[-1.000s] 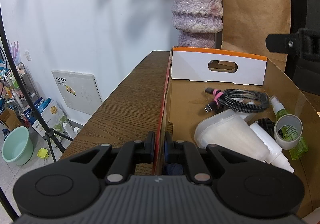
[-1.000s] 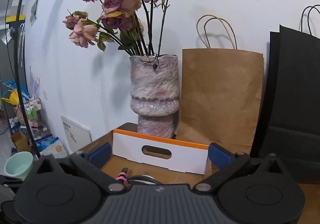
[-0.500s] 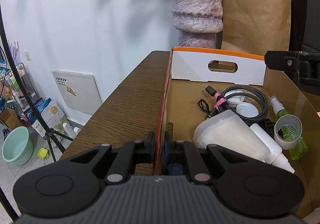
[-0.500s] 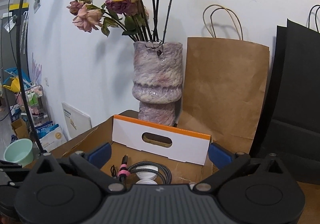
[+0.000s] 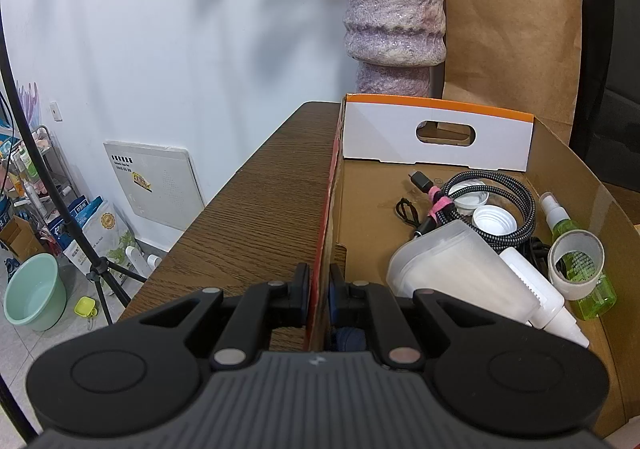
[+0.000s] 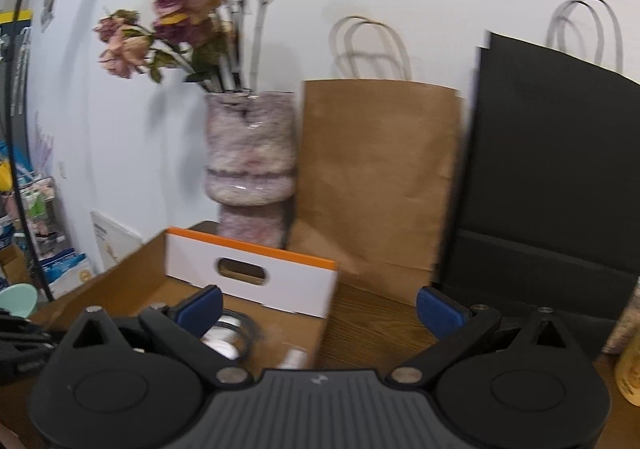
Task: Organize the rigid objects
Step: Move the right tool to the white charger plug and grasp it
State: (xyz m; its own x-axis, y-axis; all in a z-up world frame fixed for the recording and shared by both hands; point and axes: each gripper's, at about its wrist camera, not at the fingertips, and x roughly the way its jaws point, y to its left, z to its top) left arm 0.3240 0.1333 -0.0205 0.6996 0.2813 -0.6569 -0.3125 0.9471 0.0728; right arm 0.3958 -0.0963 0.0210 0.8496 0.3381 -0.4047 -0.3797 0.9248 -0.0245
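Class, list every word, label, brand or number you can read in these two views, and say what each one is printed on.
None can be read.
White wall panel: dark print and a yellow sticker, too small to read.
Green spray bottle: label print, too blurred.
Bags on the floor: printing too small.
Gripper bodies: only a small embossed mark, no letters.

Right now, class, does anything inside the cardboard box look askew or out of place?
Yes: the contents lie jumbled. The green spray bottle lies on its side with a roll of clear tape on it, and two loose white caps sit inside the coiled braided cable, not on any bottle.
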